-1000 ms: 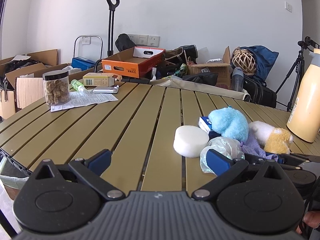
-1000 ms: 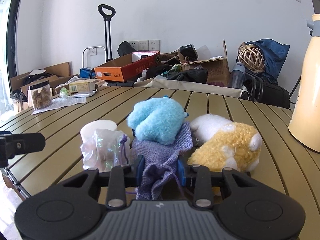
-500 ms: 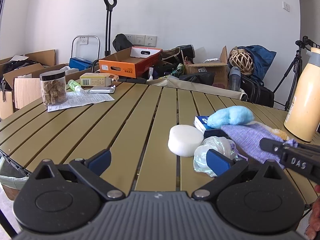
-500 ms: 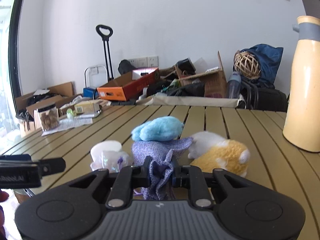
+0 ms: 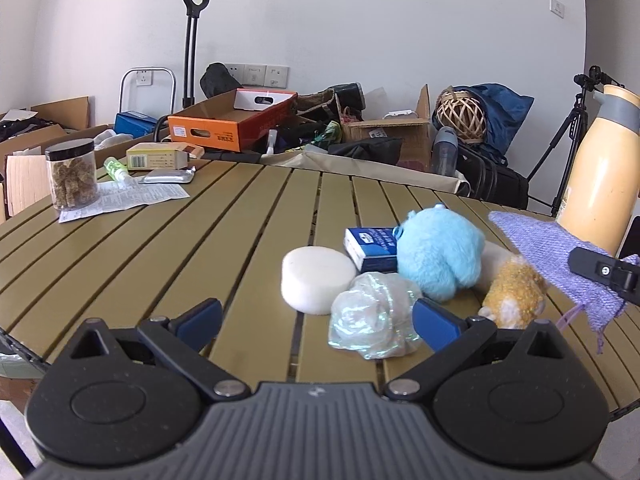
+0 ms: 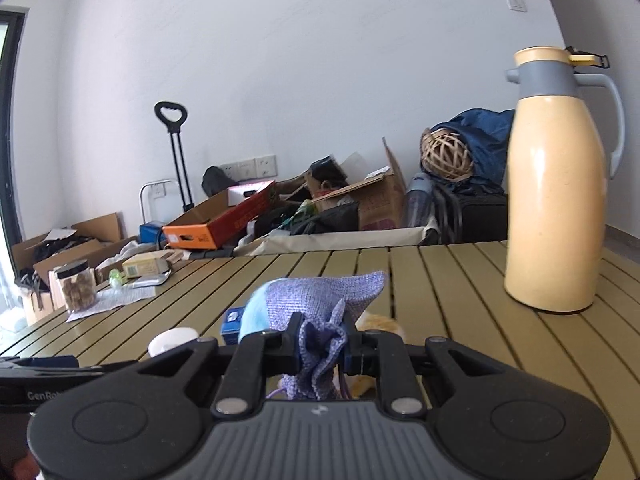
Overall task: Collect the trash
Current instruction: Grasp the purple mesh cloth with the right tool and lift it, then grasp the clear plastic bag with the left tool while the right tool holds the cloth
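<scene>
My right gripper (image 6: 322, 344) has its fingers closed on the purple knitted pouch (image 6: 320, 300), held above the desk (image 5: 200, 240). My left gripper (image 5: 316, 316) has its fingers spread wide, empty, low over the desk edge.

Handling, as I judge it: the pouch is soft, light and limp; it bunches between the fingers and droops below them. The hold is at the gathered neck, where its drawstring hangs; I consider this the soundest place, since the folded cloth gives bulk.

Orientation: in the left view the pouch's long axis runs from the pinched neck, low right, up and left to a free corner.

The crumpled plastic wrap (image 5: 374, 314) lies just ahead of the left fingers, touching the white foam disc (image 5: 318, 280). I judge it light, springy and slippery.
</scene>
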